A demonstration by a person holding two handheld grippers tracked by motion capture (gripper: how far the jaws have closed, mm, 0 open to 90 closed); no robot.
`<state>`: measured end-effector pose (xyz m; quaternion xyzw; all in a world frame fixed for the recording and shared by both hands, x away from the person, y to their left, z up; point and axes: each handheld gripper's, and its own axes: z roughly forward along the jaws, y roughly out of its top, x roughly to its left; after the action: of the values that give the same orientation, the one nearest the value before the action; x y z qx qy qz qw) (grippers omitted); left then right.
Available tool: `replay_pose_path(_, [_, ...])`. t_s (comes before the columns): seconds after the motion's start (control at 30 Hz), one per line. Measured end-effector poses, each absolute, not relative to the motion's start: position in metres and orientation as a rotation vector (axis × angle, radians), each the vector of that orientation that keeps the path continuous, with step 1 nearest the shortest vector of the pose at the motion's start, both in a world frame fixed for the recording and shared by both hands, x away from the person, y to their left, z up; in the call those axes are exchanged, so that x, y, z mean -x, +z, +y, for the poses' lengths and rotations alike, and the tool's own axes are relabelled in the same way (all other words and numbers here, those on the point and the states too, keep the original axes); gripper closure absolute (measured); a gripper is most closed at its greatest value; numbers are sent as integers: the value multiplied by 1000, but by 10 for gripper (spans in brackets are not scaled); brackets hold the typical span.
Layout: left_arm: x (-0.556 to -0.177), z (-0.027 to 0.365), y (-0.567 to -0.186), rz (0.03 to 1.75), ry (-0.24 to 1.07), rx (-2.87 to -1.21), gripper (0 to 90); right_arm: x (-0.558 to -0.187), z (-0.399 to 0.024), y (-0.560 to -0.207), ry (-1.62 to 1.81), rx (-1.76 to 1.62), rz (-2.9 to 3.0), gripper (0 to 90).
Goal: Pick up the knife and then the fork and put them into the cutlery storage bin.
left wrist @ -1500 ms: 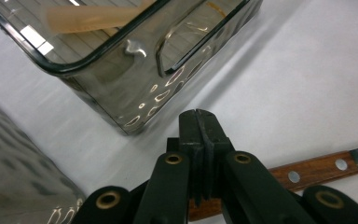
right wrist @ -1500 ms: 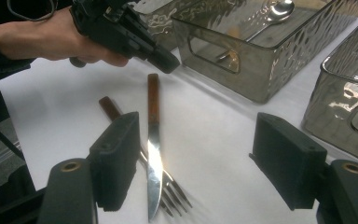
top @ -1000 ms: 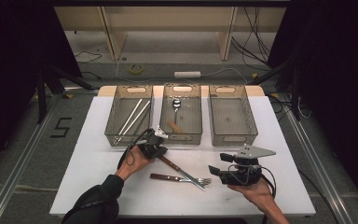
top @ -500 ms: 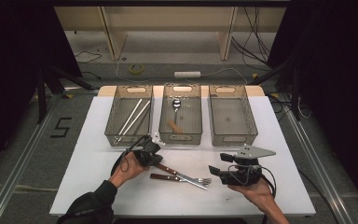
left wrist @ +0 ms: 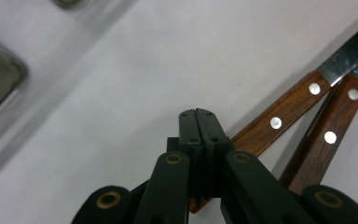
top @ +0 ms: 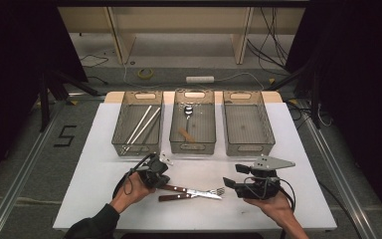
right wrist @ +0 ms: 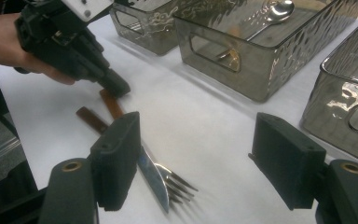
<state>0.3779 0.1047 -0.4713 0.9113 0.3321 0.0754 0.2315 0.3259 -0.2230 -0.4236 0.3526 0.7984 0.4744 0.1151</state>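
Left tongs [top: 165,176] clenched with nothing between them, tips low over the worktop [top: 99,149] at the butt end of the knife [top: 191,191]. Knife lies crossed with the fork [top: 199,194], both wood-handled, just right of the left tongs. Right tongs [top: 230,184] released, jaws wide, empty, just right of the fork tines. Three trays beyond the knife; middle tray [top: 193,145] holds a spoon [top: 188,111].

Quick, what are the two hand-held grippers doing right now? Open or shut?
Left hand-held gripper: shut, jaws together over the knife handle end, gripping nothing.
Right hand-held gripper: open, empty, jaws wide apart above the table.
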Motion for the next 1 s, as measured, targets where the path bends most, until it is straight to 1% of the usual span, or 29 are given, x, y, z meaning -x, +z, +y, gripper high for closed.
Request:
replay_pose_path(0.37, [-345,106,-470,883,195,-2535,889,-324,-222,-424,1387,-1023,2348,336])
replay_pose_path(0.53, [-345,108,-469,871,206,-2527,887,-323,-221,-424,1384,-1021,2356,336])
replay_pose_path(0.6, [-347,110,-464,848,210,-2518,837,-323,-220,-424,1385,-1019,2356,336])
replay_pose_path(0.67, [-347,112,-457,818,212,-2500,763,-323,-221,-424,1386,-1020,2355,336])
replay_pose_path(0.77, [-346,114,-449,758,187,-2510,613,-323,-221,-424,1384,-1022,2356,336])
replay_pose_path(0.87, [-345,115,-445,734,163,-2524,476,-323,-221,-424,1385,-1020,2357,336])
replay_pose_path(1.0, [-345,116,-445,699,158,-2549,379,-323,-220,-424,1384,-1016,2362,336])
